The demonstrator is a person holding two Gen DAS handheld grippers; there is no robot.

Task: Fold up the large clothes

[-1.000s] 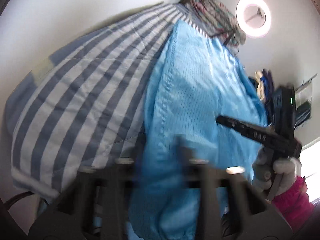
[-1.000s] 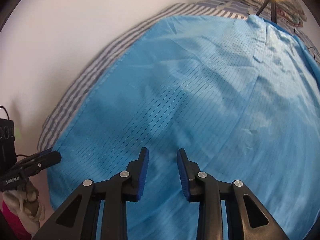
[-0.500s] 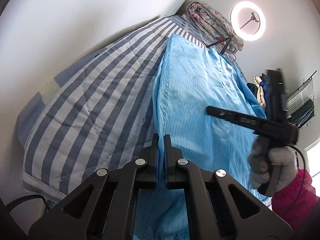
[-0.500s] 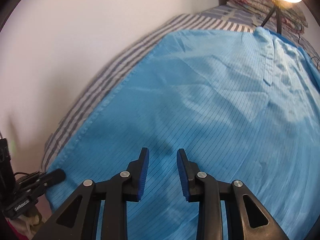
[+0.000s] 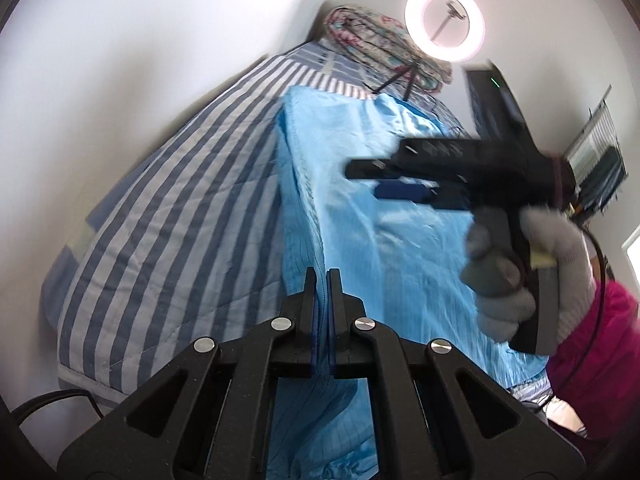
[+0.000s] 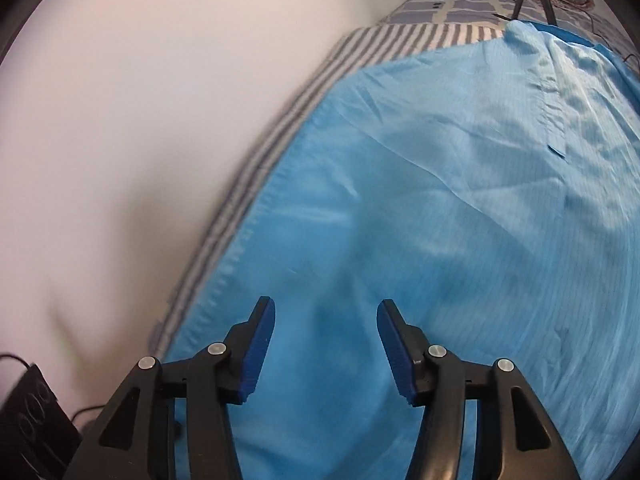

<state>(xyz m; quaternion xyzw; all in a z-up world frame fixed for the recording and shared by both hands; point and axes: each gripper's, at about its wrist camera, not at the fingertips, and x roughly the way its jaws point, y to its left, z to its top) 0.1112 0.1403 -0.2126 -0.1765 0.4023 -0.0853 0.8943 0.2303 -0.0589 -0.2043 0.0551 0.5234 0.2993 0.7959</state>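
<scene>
Right now the left gripper (image 5: 322, 280) has its jaws pressed together on the near edge of the light blue garment (image 5: 360, 184), pinching a fold of the thin pinstriped fabric between the blue pads. That garment lies spread along the bed, over the blue-and-white striped quilt (image 5: 180, 208), with its lower part hanging off the near end below the gripper. Over on the right, the right gripper (image 6: 326, 344) hovers above the same blue garment (image 6: 440, 208), jaws spread wide and nothing between them. From the left wrist view you can see that right gripper (image 5: 384, 180) held out over the cloth by a white-gloved hand (image 5: 532, 264) with a pink sleeve. At the far end of the bed sits a rolled floral blanket (image 5: 380, 48), and a ring light (image 5: 444, 20) glows above it.
</scene>
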